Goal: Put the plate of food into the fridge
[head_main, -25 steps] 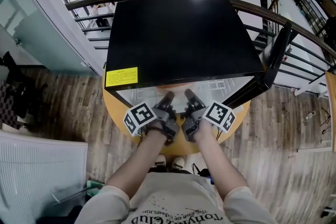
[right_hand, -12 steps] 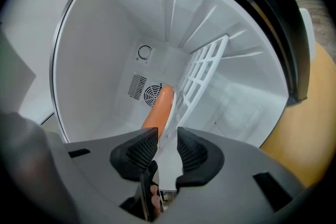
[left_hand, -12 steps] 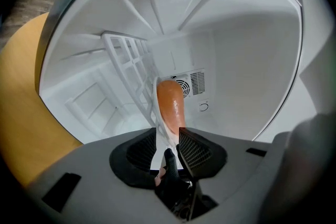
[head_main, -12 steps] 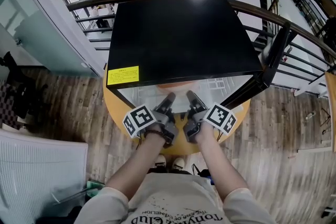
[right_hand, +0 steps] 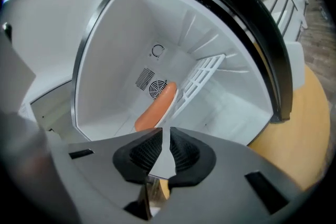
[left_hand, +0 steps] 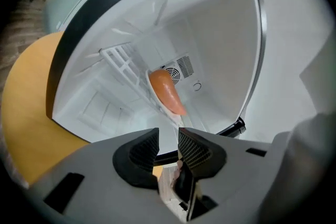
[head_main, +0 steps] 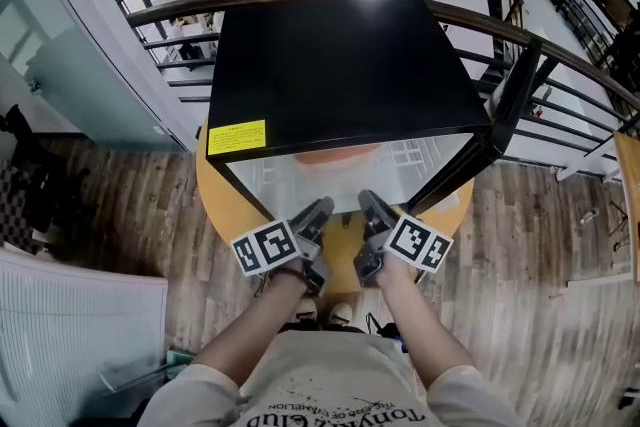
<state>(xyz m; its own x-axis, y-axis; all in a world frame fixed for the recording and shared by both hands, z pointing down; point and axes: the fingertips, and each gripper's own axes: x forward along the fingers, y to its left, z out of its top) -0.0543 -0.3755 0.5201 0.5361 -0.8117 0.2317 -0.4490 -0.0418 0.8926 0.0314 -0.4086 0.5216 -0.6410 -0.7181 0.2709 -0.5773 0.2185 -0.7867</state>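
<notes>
The black mini fridge [head_main: 340,65] stands open on a round yellow table [head_main: 232,205]. Inside, on its white wire shelf [left_hand: 123,63], lies the plate with an orange sausage [left_hand: 166,92], which also shows as the sausage [right_hand: 156,106] in the right gripper view and as an orange patch [head_main: 338,154] from the head. My left gripper [head_main: 318,207] and right gripper [head_main: 368,203] hover side by side just outside the fridge mouth, pointing in. The left gripper's [left_hand: 168,136] jaws have just been opening; nothing is between them. The right gripper [right_hand: 165,136] shows a narrow empty gap.
The fridge door [head_main: 500,115] hangs open at the right. A dark railing [head_main: 560,45] curves behind the fridge, with a drop beyond. Wooden floor [head_main: 540,295] surrounds the table, and a white ribbed panel [head_main: 70,315] lies at lower left.
Both grippers have drawn back toward me, out of the fridge mouth. The plate with the sausage stays inside on the shelf.
</notes>
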